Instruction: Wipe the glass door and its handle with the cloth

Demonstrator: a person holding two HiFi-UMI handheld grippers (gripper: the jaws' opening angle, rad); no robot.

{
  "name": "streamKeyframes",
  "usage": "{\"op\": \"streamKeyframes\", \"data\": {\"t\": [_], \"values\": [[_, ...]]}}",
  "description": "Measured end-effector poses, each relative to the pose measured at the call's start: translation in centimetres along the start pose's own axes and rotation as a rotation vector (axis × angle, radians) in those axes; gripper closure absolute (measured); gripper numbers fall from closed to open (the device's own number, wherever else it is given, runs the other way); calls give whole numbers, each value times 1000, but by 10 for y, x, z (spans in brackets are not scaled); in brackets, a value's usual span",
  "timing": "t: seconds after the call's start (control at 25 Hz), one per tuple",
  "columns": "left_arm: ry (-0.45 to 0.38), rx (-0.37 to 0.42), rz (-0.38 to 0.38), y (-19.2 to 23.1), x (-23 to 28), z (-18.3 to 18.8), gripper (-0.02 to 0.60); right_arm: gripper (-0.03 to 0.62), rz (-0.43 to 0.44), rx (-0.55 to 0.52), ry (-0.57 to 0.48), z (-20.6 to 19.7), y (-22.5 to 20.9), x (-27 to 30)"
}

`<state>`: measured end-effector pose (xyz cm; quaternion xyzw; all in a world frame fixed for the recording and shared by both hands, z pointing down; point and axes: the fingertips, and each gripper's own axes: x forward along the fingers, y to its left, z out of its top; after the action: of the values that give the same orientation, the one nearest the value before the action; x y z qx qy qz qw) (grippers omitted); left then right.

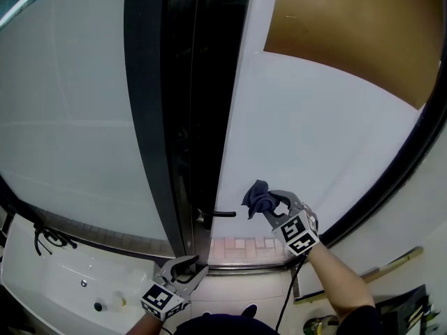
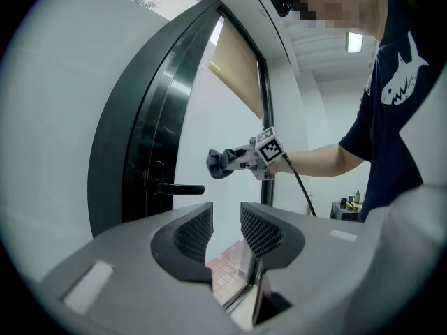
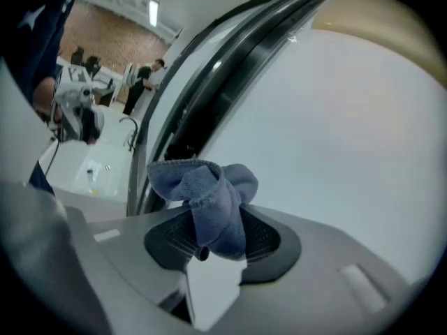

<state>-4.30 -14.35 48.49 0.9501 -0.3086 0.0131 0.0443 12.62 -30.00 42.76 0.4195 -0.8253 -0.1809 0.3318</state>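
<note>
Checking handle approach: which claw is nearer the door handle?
Right. The right claw, holding the cloth, sits just right of the handle; left claw hangs lower, back from it.

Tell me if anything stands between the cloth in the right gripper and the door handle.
Nothing visible does. The right gripper holds the cloth just beside the free end of the handle, with only open air between them. The left gripper, open and empty, hangs lower, out of that path.

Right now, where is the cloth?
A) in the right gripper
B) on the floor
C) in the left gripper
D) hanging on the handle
A: the right gripper has its jaws shut on the bunched cloth, apart from the handle; the left gripper is open and empty.
</note>
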Motion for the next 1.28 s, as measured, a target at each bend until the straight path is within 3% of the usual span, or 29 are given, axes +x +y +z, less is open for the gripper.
{"op": "streamKeyframes", "data": {"t": [0.12, 0.36, 0.64, 0.8, 1.04, 1.28], "values": [[0, 3, -2, -3, 0, -1, 463, 448, 108, 102, -93, 45, 31, 19], [-8, -3, 19, -6, -8, 3, 462, 448, 206, 101, -98, 90, 76, 66], [3, -10, 59, -1, -20, -11, 462, 448, 283, 133, -51, 92, 106, 97], [4, -14, 63, 0, -21, -13, 462, 448, 306, 41, -13, 93, 116, 93], [0, -17, 53, 1, -15, -12, 463, 448, 289, -66, 18, 73, 114, 77], [2, -13, 27, -3, -7, -12, 463, 448, 243, -41, 57, 38, 90, 57]]}}
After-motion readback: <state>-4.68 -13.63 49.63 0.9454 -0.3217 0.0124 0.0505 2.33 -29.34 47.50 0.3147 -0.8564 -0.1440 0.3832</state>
